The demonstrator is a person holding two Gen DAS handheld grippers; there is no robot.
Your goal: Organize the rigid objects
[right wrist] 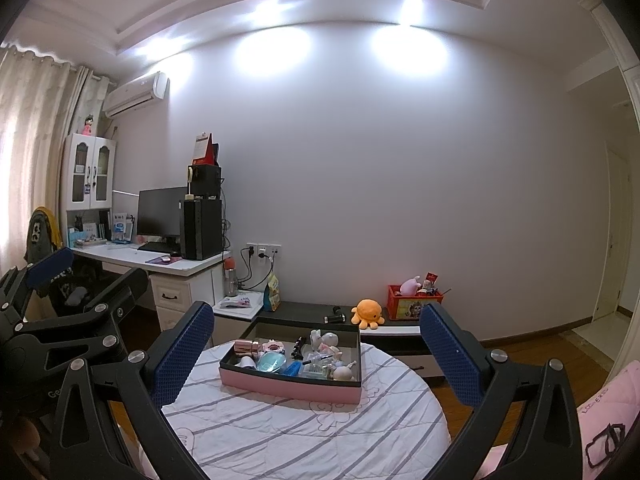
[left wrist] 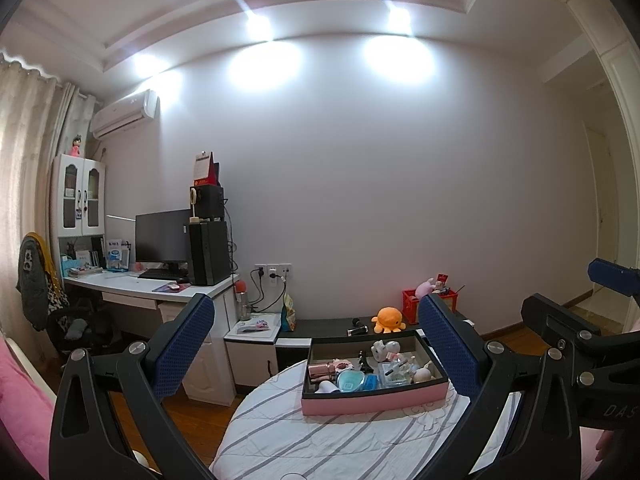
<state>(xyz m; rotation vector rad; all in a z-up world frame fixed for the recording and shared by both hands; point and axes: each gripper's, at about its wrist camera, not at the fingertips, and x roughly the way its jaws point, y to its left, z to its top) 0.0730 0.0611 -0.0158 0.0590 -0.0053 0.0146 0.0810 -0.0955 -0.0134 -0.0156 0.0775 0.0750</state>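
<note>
— Pink on the outside, dark inside: is that the box (left wrist: 376, 402) with all the small things in it?

— Yes. It sits on the round table (left wrist: 320, 444) with the striped grey-and-white cloth, toward the far side. It holds a teal round dish (left wrist: 350, 381), a blue block (left wrist: 370, 382) just beside that, a white figurine (left wrist: 386, 350) at the back, a rose-coloured tube (left wrist: 322, 369) on the left and some clear glass pieces on the right.

— And the grippers?

— Both are spread wide with nothing between the blue pads. The left gripper (left wrist: 316, 354) hangs above the near part of the table, and its fingers frame the box. The right gripper (right wrist: 316, 354) does the same from slightly further right; in its view the box (right wrist: 288, 386) lies between the fingers, a little left of centre.

— Anything behind?

— A low dark bench with an orange plush octopus (left wrist: 387, 319) and a red crate (left wrist: 412, 307) well apart from the box. A white desk (left wrist: 152, 290) with a monitor stands on the left.
</note>
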